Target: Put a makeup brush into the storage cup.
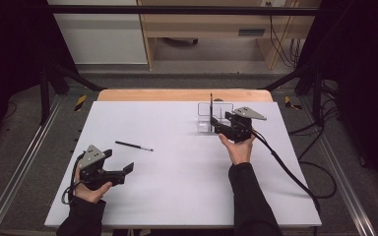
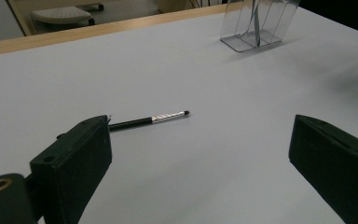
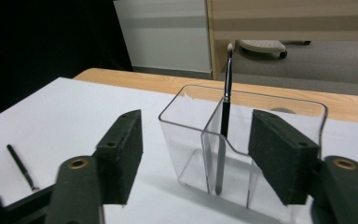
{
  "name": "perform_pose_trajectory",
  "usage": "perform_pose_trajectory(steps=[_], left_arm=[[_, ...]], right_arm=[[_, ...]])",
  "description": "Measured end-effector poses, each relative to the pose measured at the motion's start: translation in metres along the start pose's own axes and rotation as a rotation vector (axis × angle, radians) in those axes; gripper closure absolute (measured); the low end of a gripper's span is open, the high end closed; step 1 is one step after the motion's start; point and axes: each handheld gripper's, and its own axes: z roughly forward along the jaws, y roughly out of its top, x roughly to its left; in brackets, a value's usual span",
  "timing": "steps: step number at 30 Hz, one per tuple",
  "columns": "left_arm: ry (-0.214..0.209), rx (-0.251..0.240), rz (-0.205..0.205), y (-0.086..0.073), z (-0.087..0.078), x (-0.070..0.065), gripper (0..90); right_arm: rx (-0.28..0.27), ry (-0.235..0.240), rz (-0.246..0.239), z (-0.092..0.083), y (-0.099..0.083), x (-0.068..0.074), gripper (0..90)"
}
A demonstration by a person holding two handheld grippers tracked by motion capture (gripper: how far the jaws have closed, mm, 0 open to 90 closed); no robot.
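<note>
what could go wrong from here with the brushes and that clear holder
1. The right gripper is open with its jaws close around the clear plastic two-compartment holder; a careless pull back could tip it and the thin black brush standing inside.
2. The second thin black brush lies flat on the white table; the open left gripper could roll it away.

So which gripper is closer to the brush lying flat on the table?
Left. The left gripper sits just below the lying brush; the right gripper is far across, by the clear holder.
</note>
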Motion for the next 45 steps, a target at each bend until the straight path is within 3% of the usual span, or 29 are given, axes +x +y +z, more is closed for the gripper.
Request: perform_pose_trajectory(steps=[11, 28, 45], left_arm=[[0.006, 0.0, -0.003, -0.001, 0.0, 0.0, 4.7], [0.015, -0.002, 0.0, -0.001, 0.001, -0.001, 4.1], [0.012, -0.003, 0.004, -0.001, 0.001, -0.002, 3.8]], right_arm=[[0.006, 0.054, -0.014, -0.04, -0.004, -0.002, 18.4], [-0.006, 0.124, -0.028, -0.093, -0.022, -0.007, 10.4], [0.023, 0.123, -0.069, -0.125, -0.052, -0.006, 7.6]])
